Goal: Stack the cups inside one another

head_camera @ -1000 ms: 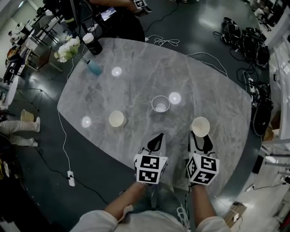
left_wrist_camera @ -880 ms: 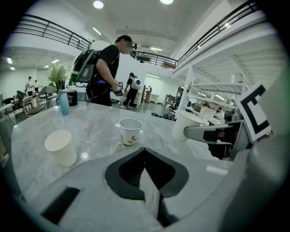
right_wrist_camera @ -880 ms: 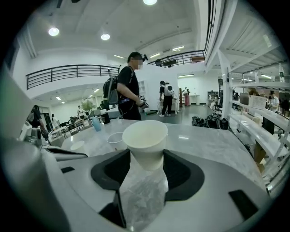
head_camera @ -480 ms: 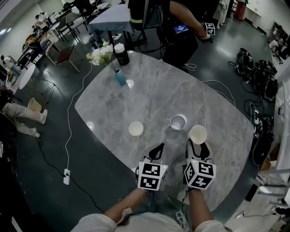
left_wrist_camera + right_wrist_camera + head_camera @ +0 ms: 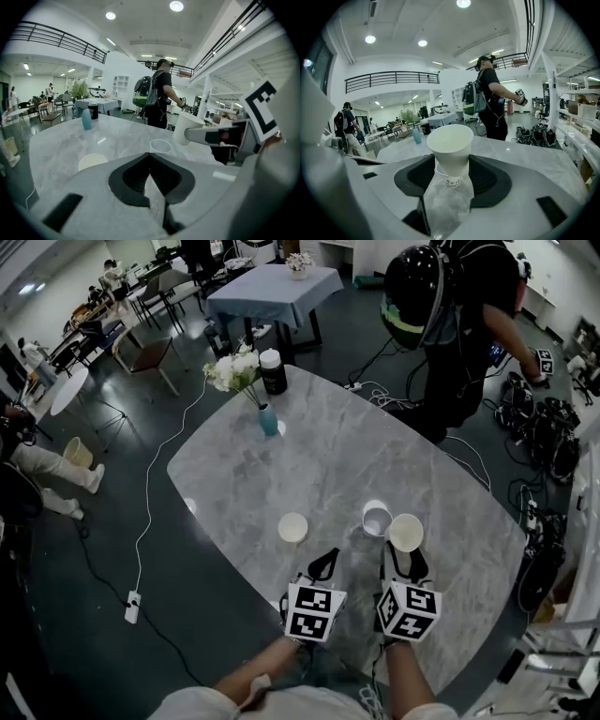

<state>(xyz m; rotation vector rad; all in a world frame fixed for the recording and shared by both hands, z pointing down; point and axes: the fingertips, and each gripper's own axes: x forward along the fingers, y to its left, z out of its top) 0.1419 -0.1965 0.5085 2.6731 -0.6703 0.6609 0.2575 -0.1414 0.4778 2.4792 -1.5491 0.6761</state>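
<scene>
**Finding: right gripper (image 5: pixel 406 551) clamped on white cup (image 5: pixel 406 532); left gripper (image 5: pixel 326 559) closed, empty**

The white cup sits upright between the right gripper's jaws. A clear cup (image 5: pixel 377 518) stands on the table (image 5: pixel 309 446) just ahead-left of it. A cream cup (image 5: pixel 292 527) stands ahead-left of the left gripper, apart from it.

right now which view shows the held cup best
The right gripper view: the cup sits centred, clamped between its jaws. The head view shows only its mouth; the left gripper view, its side.
</scene>
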